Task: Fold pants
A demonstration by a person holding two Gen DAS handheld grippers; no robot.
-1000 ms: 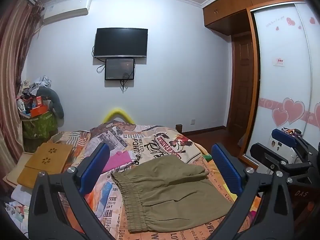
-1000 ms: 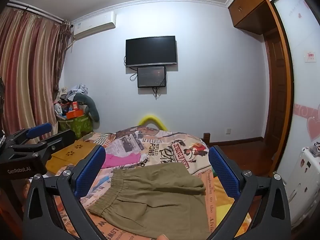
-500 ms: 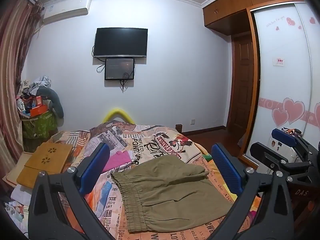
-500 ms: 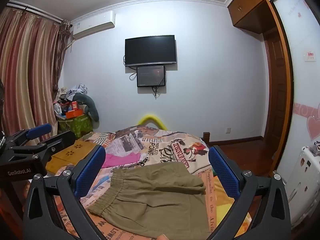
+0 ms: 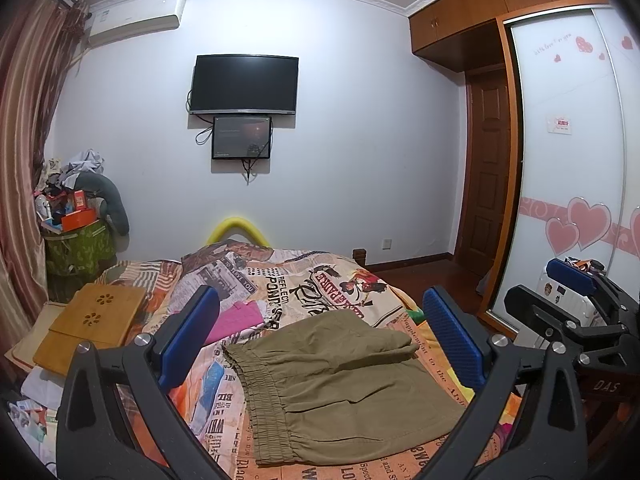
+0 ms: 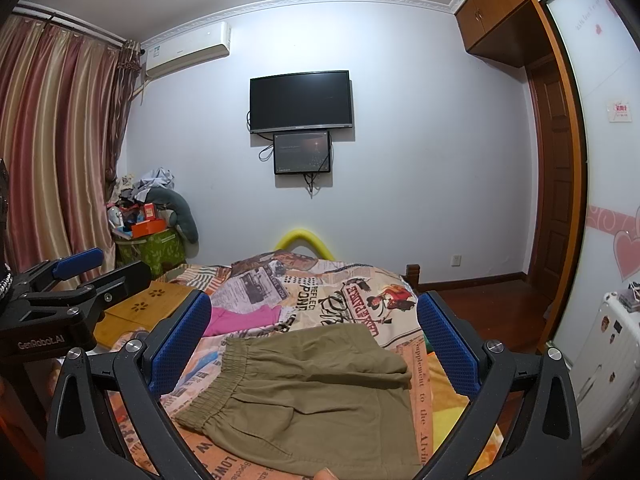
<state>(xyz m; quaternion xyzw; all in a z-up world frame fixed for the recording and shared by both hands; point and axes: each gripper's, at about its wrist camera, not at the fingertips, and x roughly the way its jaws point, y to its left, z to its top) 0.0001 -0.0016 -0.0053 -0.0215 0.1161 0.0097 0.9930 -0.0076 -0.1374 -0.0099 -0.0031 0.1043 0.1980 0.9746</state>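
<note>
pants (image 6: 304, 396) near hem cut off, perhaps

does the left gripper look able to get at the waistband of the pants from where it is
Probably yes. The left gripper hangs open above the olive pants, and the elastic waistband lies exposed on the bedspread with nothing on it.

Pants (image 5: 340, 384) lie flat on the bed (image 5: 304, 280), waistband toward my left, between my left gripper (image 5: 320, 344) fingers. Right gripper (image 5: 568, 292) sits off to the right of the bed. Wooden tray (image 5: 96, 328) left of the pants, at the bed edge. TV (image 5: 245, 84) on the wall behind the bed, wardrobe (image 5: 568, 140) on the right.
</note>
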